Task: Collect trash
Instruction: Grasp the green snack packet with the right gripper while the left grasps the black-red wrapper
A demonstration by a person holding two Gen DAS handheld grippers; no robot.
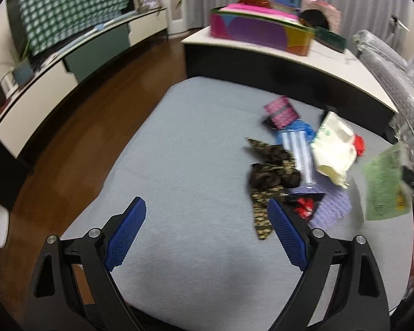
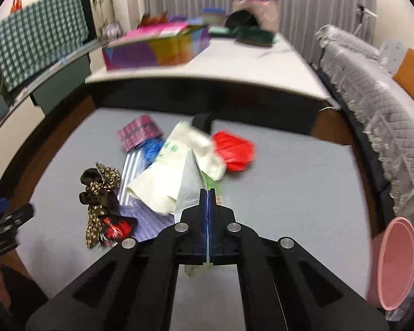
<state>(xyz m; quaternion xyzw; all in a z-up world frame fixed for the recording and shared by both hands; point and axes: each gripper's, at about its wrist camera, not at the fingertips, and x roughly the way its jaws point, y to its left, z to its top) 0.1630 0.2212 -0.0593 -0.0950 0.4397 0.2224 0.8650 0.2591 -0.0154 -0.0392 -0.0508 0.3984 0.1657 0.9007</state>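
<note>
A pile of trash lies on the grey mat [image 1: 179, 165]: a cream plastic bag [image 1: 334, 149], a pink patterned wrapper [image 1: 281, 111], a blue and silver wrapper [image 1: 298, 143], a brown ribbon bow [image 1: 270, 173] and a purple sheet [image 1: 334, 207]. My left gripper [image 1: 206, 202] hovers open just left of the pile, nothing between its blue pads. My right gripper [image 2: 208, 193] is shut on a green printed wrapper [image 1: 386, 184], lifted at the pile's right side. In the right wrist view the wrapper [image 2: 190, 187] folds up pale in front of the jaws, beside the cream bag [image 2: 179, 162] and a red piece [image 2: 234, 150].
A pink bin [image 2: 397, 264] stands at the mat's right edge by a quilted grey sofa [image 2: 372, 88]. A low white table [image 2: 234, 63] with a colourful box [image 2: 154, 47] stands behind the mat. Wooden floor [image 1: 82, 127] and a long cabinet [image 1: 69, 63] lie to the left.
</note>
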